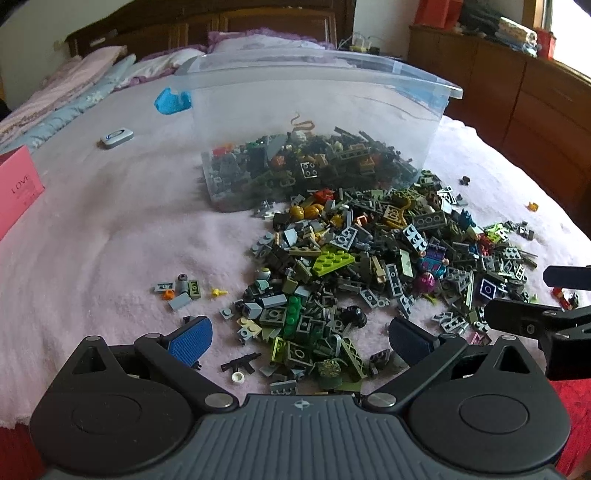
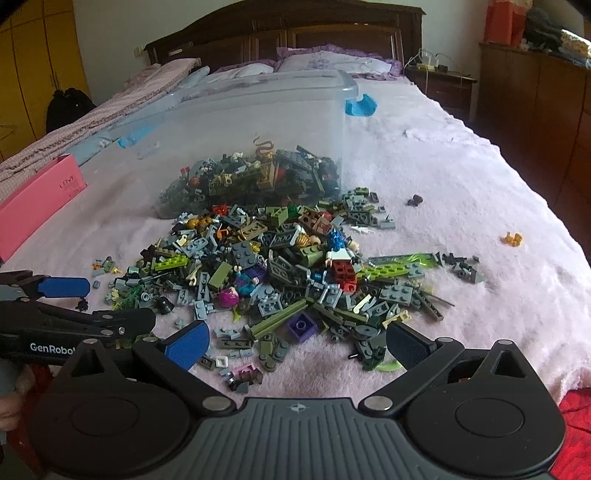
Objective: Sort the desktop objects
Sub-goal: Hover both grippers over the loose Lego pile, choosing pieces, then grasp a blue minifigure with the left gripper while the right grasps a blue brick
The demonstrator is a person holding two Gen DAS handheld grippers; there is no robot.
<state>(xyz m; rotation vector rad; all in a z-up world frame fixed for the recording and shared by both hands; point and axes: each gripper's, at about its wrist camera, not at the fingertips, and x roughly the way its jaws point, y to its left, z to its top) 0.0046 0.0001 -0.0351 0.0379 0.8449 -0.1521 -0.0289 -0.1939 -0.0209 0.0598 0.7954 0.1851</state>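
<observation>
Beyond the brick heap [image 1: 369, 266], tipped bin [image 1: 317, 122], mouth toward both claws

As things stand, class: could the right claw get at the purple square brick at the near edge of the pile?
Probably yes. The right claw is open, and the purple brick lies just ahead between its fingers, on top, nothing covering it.

Bricks [image 1: 369, 258]: we see mostly grey, olive and dark green, with lime, purple, orange and red bits.
Bin [image 1: 317, 92]: clear, faintly blue, centre of the frame.
Blanket [image 1: 110, 240]: pale pink, fuzzy.
Box [image 1: 16, 188]: pink, left edge.
Pads [image 1: 192, 341]: blue, ribbed.
Headboard [image 2: 280, 33]: dark brown wood, top.
</observation>
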